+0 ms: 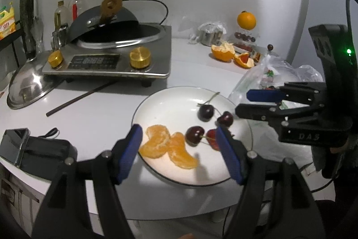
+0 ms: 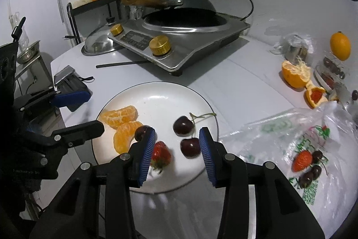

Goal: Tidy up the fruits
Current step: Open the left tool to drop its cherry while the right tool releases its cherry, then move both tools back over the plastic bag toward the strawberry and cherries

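Observation:
A white plate (image 1: 170,109) (image 2: 156,100) near the table's front edge holds two orange segments (image 1: 156,142) (image 2: 120,117), three dark cherries (image 1: 205,112) (image 2: 183,126) and a strawberry (image 1: 211,138) (image 2: 161,152). My left gripper (image 1: 180,145) (image 2: 87,111) hovers open over the plate's near-left side, with the segments and one cherry seen between its fingers, untouched. My right gripper (image 2: 176,145) (image 1: 250,103) is open above the plate's right side. The strawberry and a cherry (image 2: 190,147) lie below its gap, clear of the pads.
An induction cooker (image 1: 107,60) (image 2: 179,37) with a wok stands behind the plate, a steel lid (image 1: 29,86) and a chopstick (image 1: 78,100) beside it. A plastic bag (image 2: 290,145) with more fruit lies at the right. Orange peel (image 2: 295,73) and a whole orange (image 2: 340,45) sit further back. A black pouch (image 1: 38,154) lies left.

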The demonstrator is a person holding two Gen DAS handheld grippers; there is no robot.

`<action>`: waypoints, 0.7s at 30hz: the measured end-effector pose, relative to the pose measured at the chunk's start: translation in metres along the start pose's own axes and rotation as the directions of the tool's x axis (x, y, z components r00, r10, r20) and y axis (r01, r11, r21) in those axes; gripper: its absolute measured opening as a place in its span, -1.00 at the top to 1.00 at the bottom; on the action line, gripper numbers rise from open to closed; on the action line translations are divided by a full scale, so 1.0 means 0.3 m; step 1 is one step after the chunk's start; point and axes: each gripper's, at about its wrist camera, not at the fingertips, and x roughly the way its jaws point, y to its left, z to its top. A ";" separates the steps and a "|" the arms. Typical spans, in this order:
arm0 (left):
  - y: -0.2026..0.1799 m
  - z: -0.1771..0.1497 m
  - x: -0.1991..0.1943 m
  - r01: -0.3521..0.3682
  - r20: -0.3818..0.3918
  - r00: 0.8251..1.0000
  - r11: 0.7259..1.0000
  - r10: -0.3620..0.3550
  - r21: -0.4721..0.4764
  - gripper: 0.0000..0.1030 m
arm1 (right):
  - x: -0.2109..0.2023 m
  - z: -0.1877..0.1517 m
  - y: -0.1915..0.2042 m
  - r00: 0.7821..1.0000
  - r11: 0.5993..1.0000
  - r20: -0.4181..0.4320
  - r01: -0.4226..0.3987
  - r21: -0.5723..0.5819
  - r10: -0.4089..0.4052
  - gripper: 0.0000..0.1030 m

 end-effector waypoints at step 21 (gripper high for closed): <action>-0.248 0.031 -0.018 0.033 0.000 0.999 0.997 -0.033 0.068 -0.35 | -0.204 -0.127 -0.168 0.997 0.995 0.065 0.044 0.088 -0.049 0.16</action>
